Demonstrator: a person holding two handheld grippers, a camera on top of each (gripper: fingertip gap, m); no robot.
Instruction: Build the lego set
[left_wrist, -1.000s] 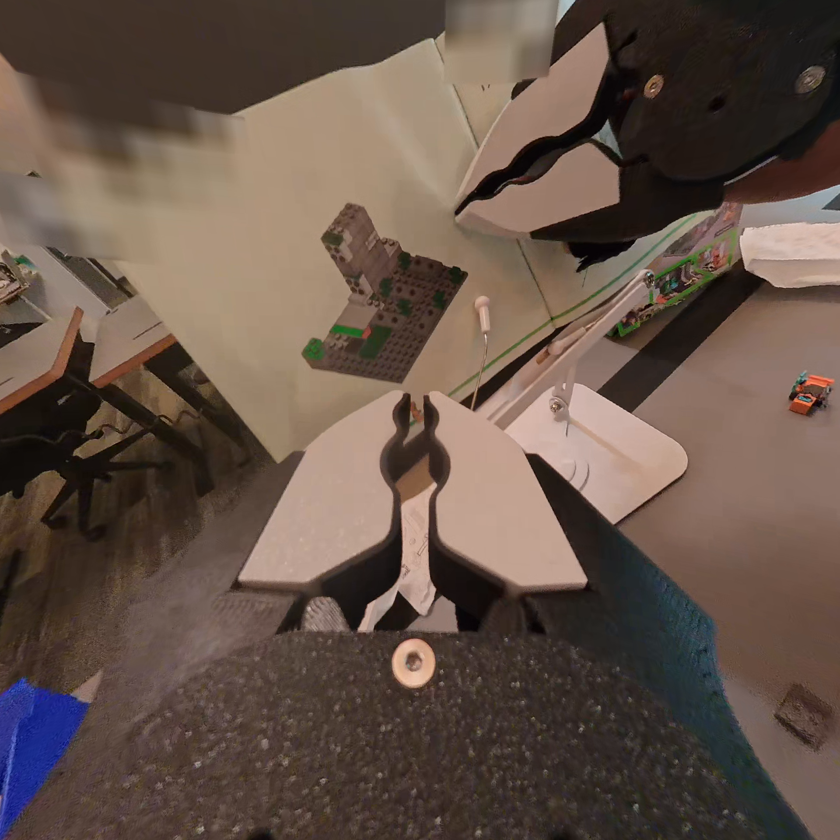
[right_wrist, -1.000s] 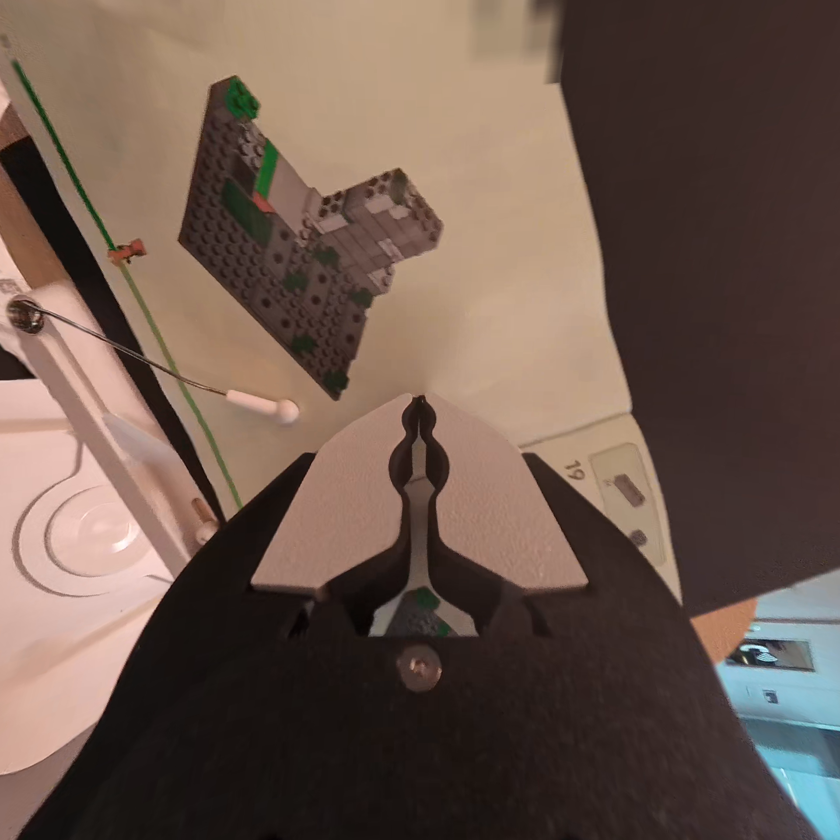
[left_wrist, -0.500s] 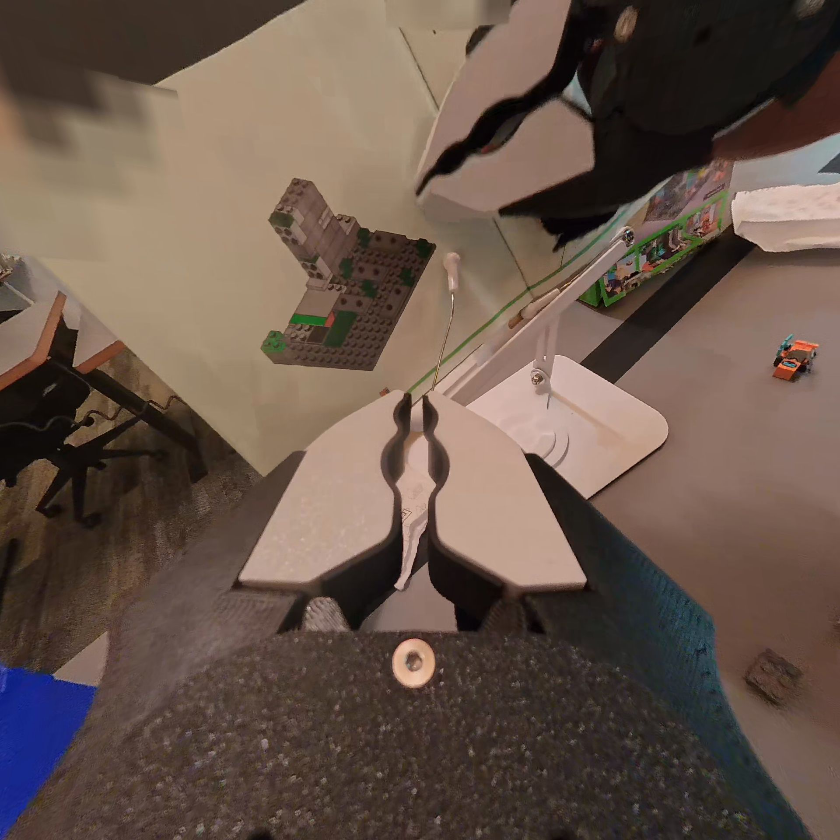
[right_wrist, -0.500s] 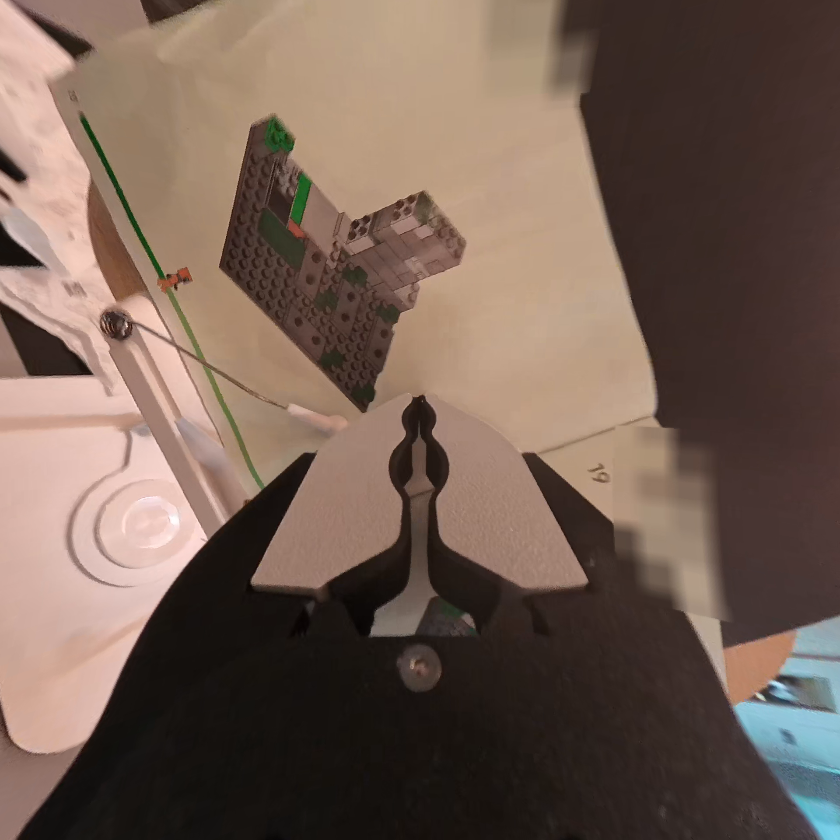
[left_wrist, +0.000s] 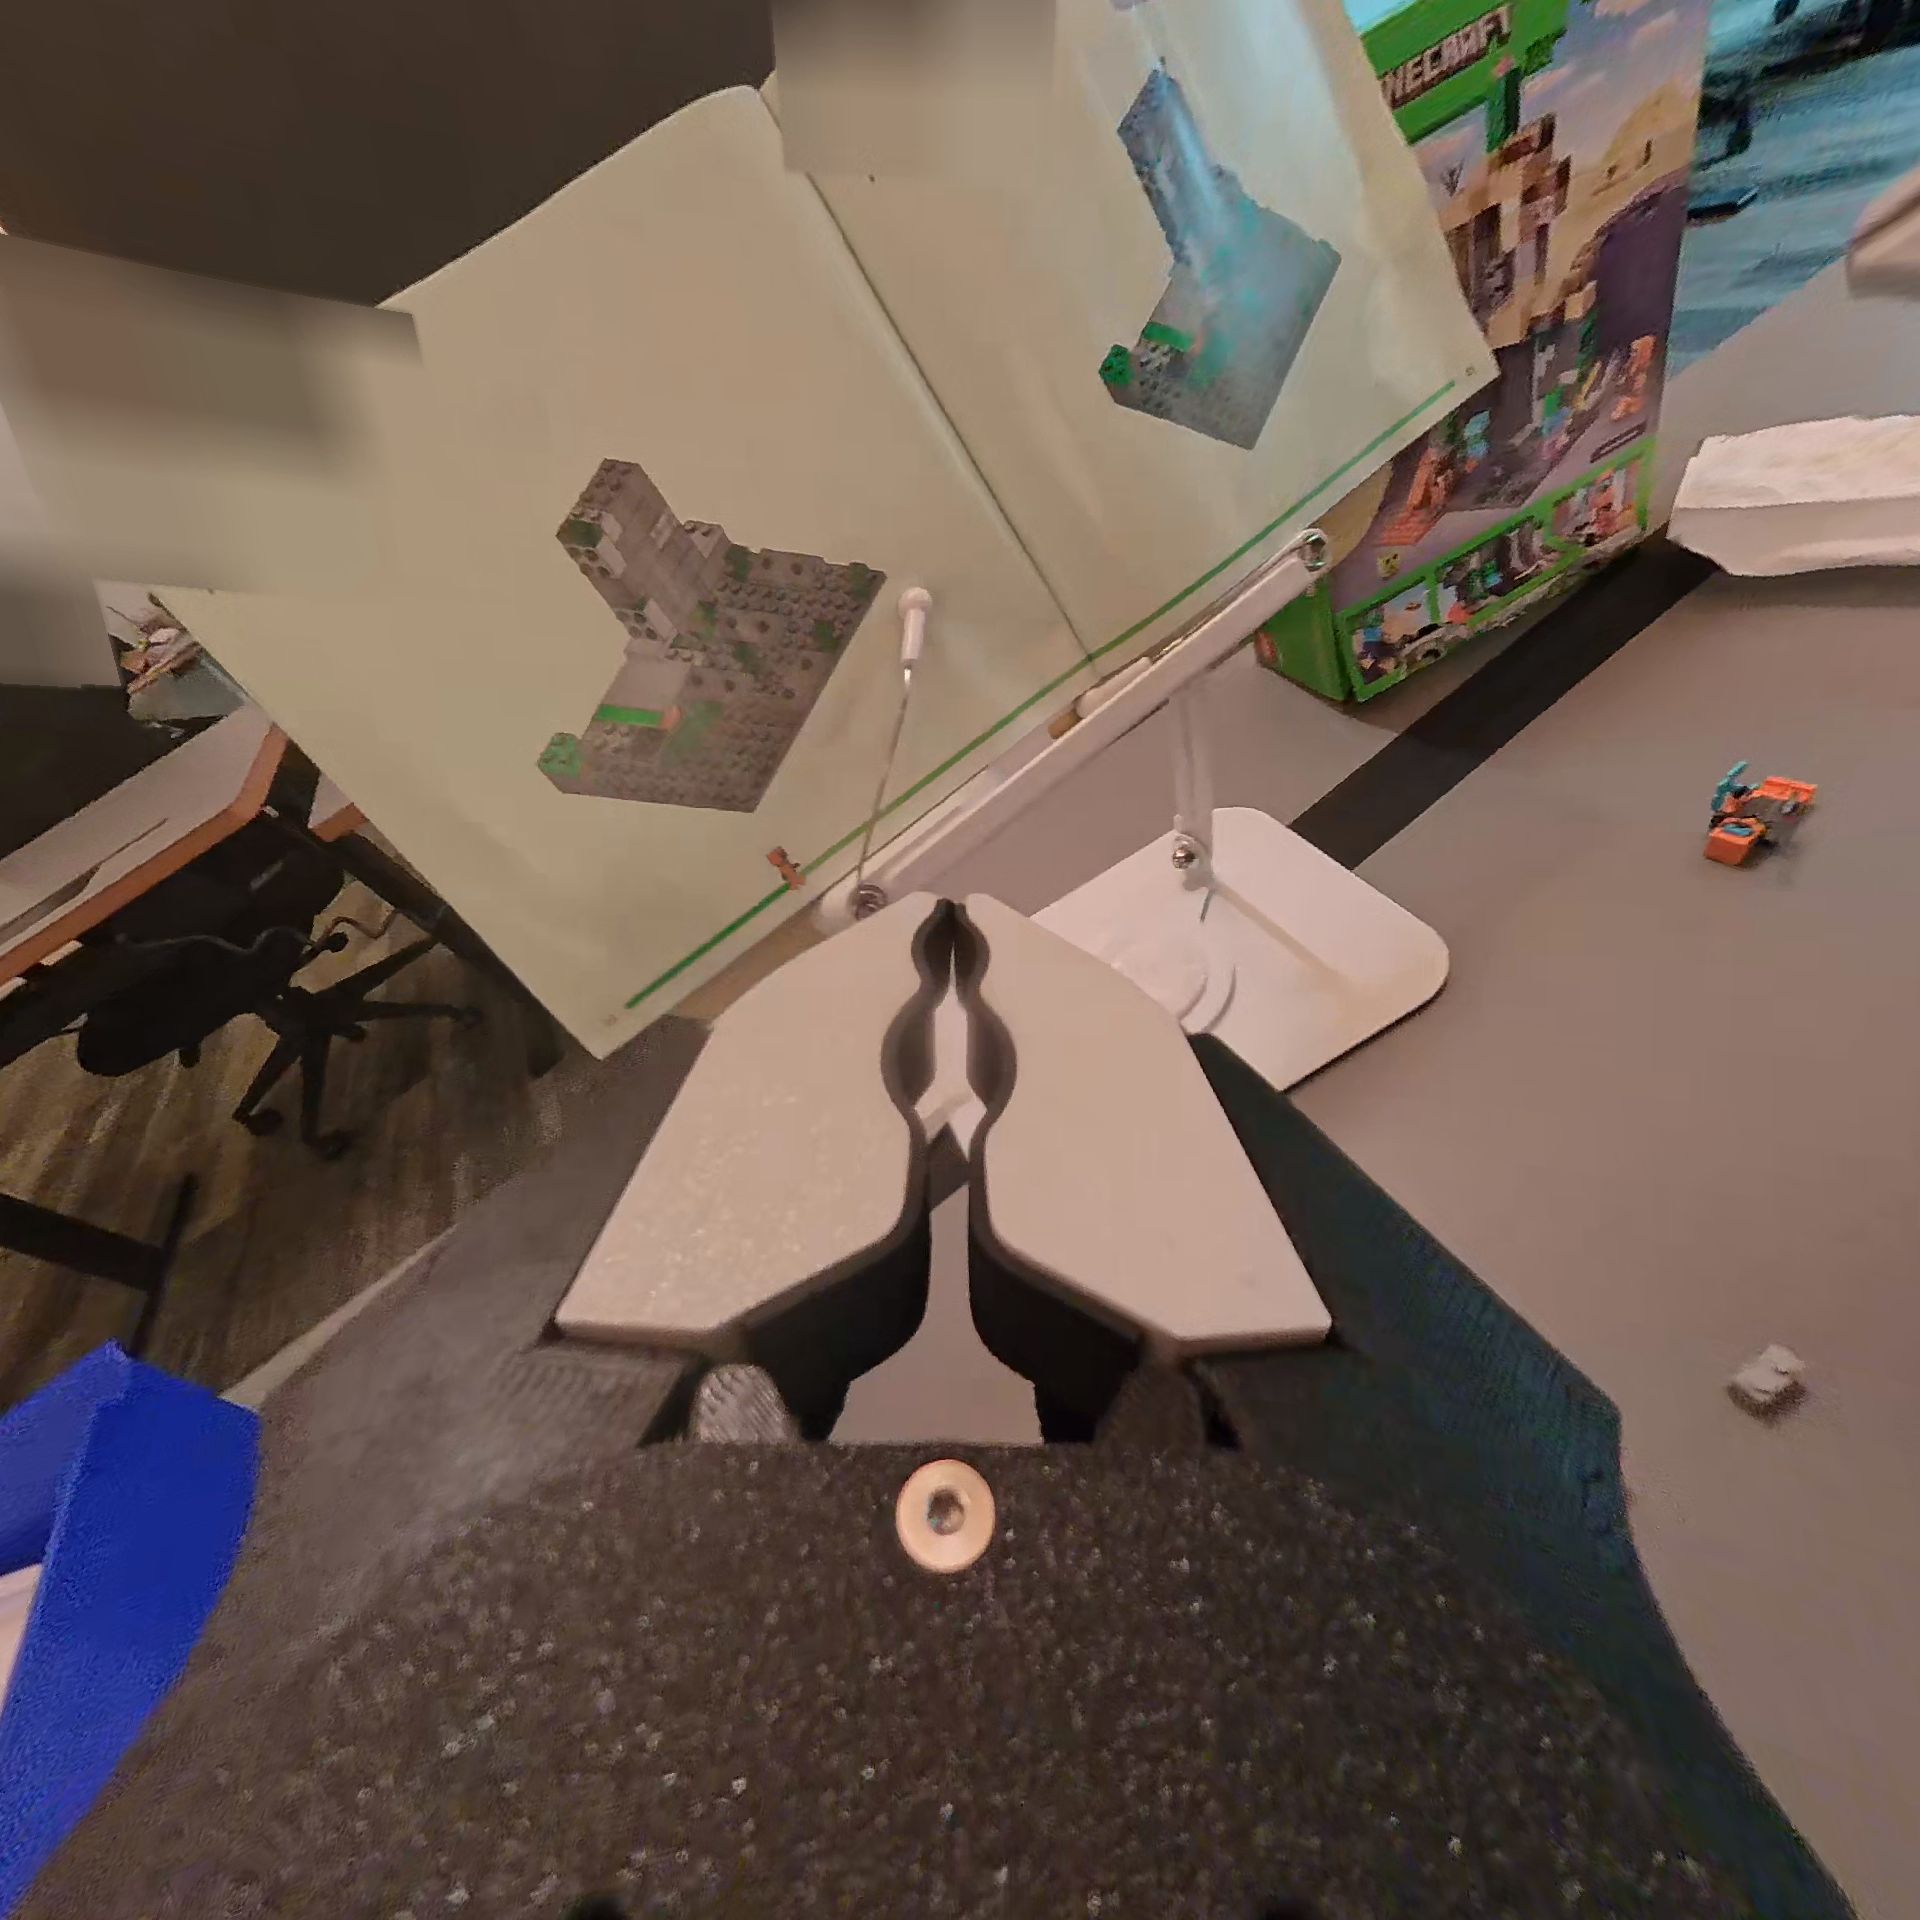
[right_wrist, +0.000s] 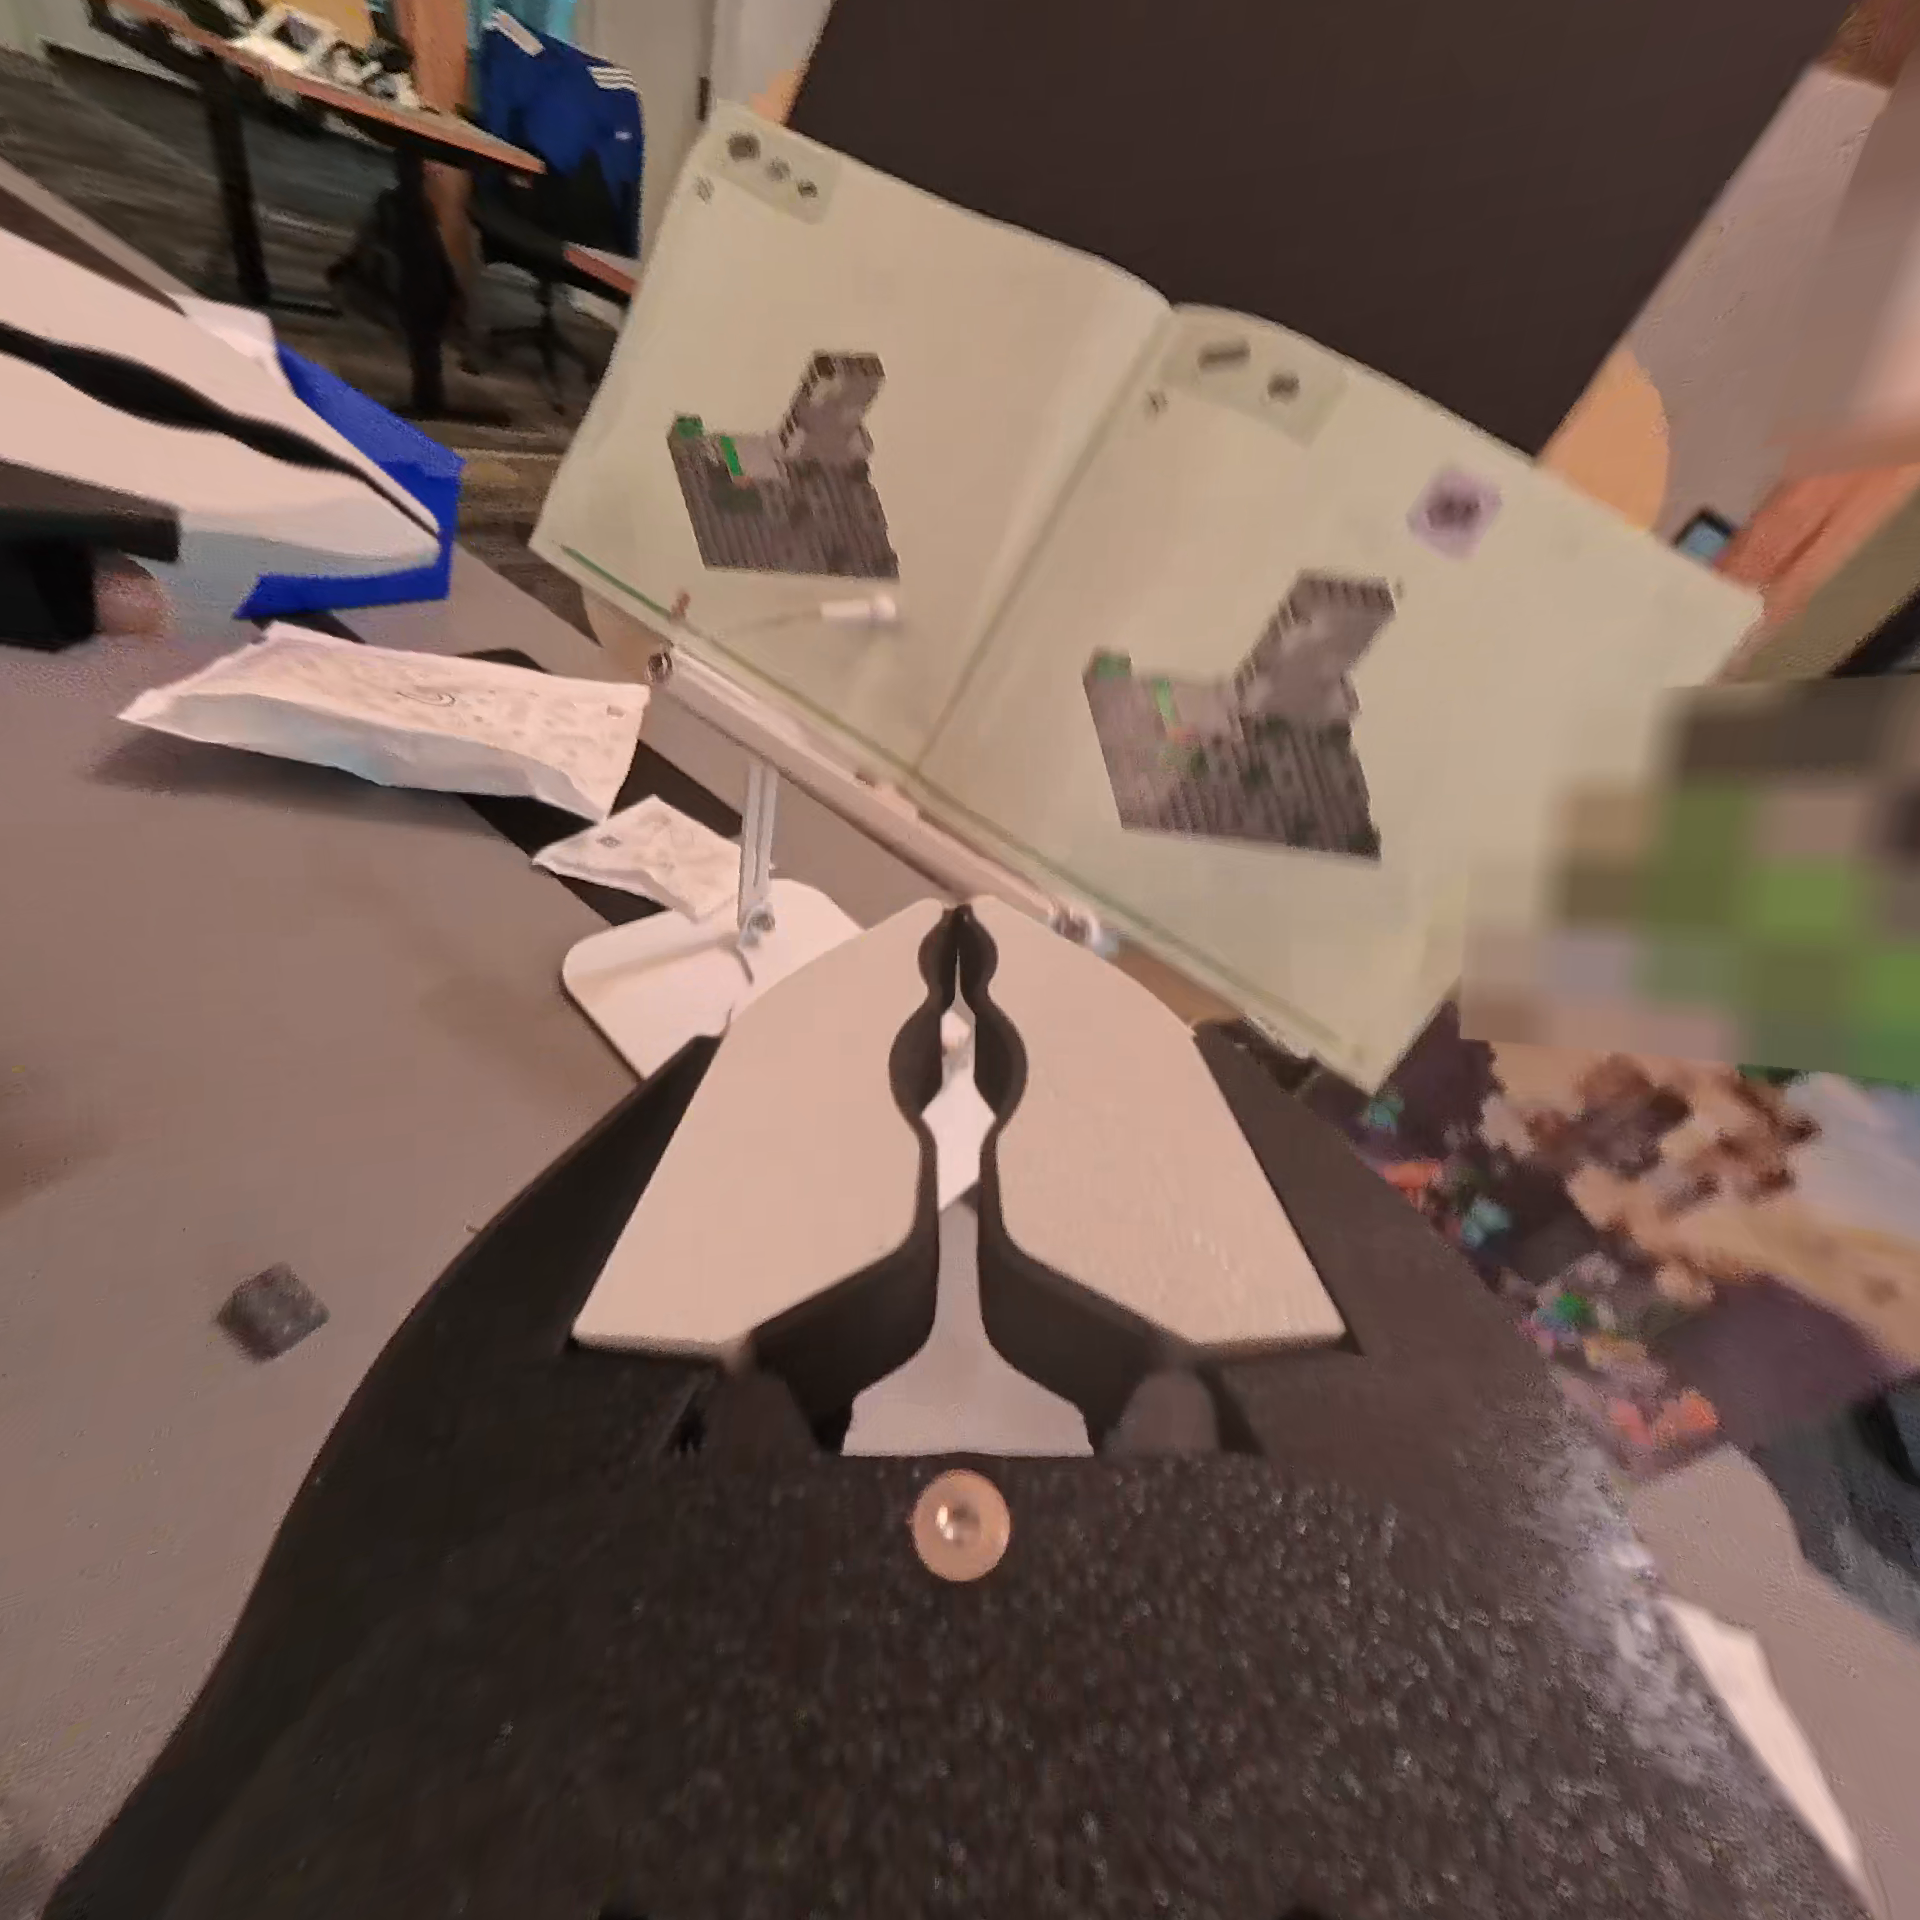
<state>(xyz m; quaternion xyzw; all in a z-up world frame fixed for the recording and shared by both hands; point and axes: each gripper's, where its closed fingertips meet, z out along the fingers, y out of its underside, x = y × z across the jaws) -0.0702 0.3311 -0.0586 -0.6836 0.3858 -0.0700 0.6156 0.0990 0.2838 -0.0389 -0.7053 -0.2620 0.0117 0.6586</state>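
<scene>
An open instruction booklet (left_wrist: 727, 499) rests on a white stand (left_wrist: 1278, 945) on the grey table. It also shows in the right wrist view (right_wrist: 1039, 540), with pictures of a grey and green build on both pages. My left gripper (left_wrist: 945, 914) is shut and empty, just short of the stand's ledge. It appears again at the upper left of the right wrist view (right_wrist: 239, 457). My right gripper (right_wrist: 961, 920) is shut and empty, in front of the stand's ledge. A small grey brick (left_wrist: 1766, 1392) lies on the table, also seen in the right wrist view (right_wrist: 272, 1311).
The green set box (left_wrist: 1538, 416) stands behind the stand, to the right. A small orange and teal model (left_wrist: 1756, 821) lies on the table. White paper bags (right_wrist: 395, 717) lie left of the stand, and another (left_wrist: 1849, 499) at far right. A blue object (left_wrist: 104, 1507) lies at the near left. One gripper's finger ends stand about 20 centimeters off the other's. Left tips and right tips are each some 25 centimeters from the small grey brick (left_wrist: 1766, 1392).
Both grippers have pulled back from the booklet, which now shows whole with both pages. The right gripper has left the left wrist view. Both stay shut.
</scene>
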